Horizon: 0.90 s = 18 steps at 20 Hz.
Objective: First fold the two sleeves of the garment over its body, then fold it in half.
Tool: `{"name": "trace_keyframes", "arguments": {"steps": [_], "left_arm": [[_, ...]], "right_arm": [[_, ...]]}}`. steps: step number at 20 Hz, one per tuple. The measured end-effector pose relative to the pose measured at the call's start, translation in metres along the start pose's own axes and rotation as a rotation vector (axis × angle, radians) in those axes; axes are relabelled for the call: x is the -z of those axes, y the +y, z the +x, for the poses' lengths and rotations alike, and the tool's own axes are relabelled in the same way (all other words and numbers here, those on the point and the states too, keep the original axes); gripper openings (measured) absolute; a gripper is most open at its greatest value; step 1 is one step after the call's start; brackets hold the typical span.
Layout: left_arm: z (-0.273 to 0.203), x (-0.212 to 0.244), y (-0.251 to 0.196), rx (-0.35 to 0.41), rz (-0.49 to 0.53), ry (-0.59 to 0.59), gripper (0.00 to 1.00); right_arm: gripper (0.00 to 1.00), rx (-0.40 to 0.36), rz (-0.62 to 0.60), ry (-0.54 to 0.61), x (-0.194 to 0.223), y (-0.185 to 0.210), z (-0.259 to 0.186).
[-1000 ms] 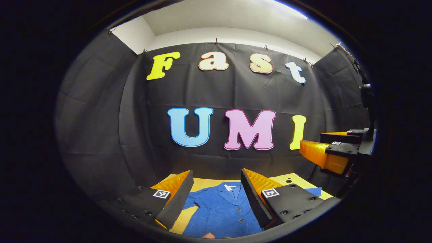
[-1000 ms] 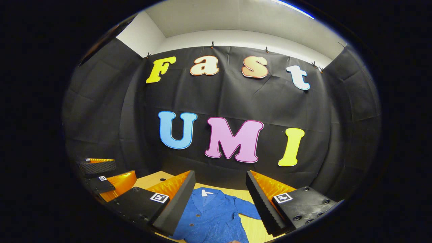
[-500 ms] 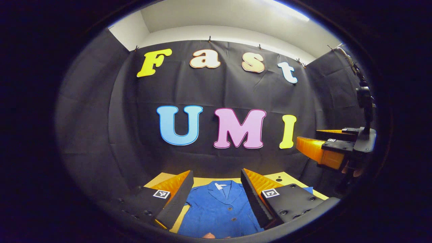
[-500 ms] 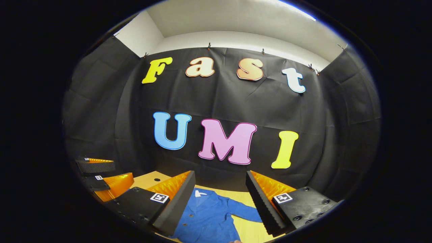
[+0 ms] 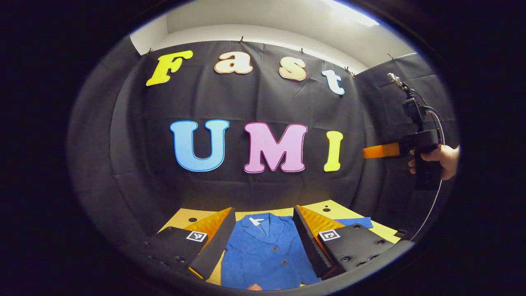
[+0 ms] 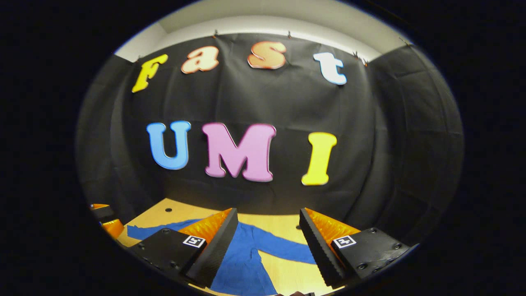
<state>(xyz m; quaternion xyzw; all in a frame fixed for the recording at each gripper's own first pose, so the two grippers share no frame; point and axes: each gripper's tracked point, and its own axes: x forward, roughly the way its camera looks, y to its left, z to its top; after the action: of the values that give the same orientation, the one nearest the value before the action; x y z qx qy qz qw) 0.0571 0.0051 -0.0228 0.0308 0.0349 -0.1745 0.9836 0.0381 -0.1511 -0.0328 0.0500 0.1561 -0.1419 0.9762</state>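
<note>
A blue buttoned jacket [image 5: 263, 255] lies flat on the wooden table [image 5: 328, 207], collar toward the wall. In the left gripper view my left gripper [image 5: 264, 209] hovers open above its chest, and one sleeve end [image 5: 357, 223] pokes out past the right finger. The right gripper [image 5: 382, 151] hangs high at the right, held by a hand [image 5: 439, 158]. In the right gripper view my right gripper [image 6: 268, 210] is open above the jacket [image 6: 242, 267]. Its right sleeve [image 6: 287, 248] is stretched out on the table [image 6: 279, 224]. The left gripper [image 6: 104, 220] peeks in at the far left.
The black cloth wall stands close behind the table. Small round holes [image 5: 326, 209] mark the tabletop near its back edge. A cable [image 5: 431, 205] hangs down from the right gripper's handle.
The right gripper has swung off to the right and risen, and its view now tilts down over the right sleeve. The left gripper has turned slightly, still above the jacket's chest.
</note>
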Motion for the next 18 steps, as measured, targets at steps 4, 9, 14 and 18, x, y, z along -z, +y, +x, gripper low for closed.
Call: {"name": "trace_keyframes", "arguments": {"steps": [4, 9, 14, 18], "left_arm": [[0.023, 0.006, 0.016, -0.069, -0.011, 0.020, 0.81], [0.051, 0.018, 0.013, -0.175, -0.005, 0.076, 0.82], [0.069, 0.037, -0.001, -0.208, -0.016, 0.147, 0.81], [0.075, 0.048, -0.004, -0.235, -0.037, 0.203, 0.81]], "right_arm": [[0.96, 0.052, 0.104, 0.388, 0.088, -0.068, 0.065], [0.99, 0.159, 0.268, 0.792, 0.210, -0.146, 0.143], [1.00, 0.313, 0.291, 1.099, 0.327, -0.211, 0.163], [0.99, 0.362, 0.327, 1.222, 0.387, -0.235, 0.169]]}}
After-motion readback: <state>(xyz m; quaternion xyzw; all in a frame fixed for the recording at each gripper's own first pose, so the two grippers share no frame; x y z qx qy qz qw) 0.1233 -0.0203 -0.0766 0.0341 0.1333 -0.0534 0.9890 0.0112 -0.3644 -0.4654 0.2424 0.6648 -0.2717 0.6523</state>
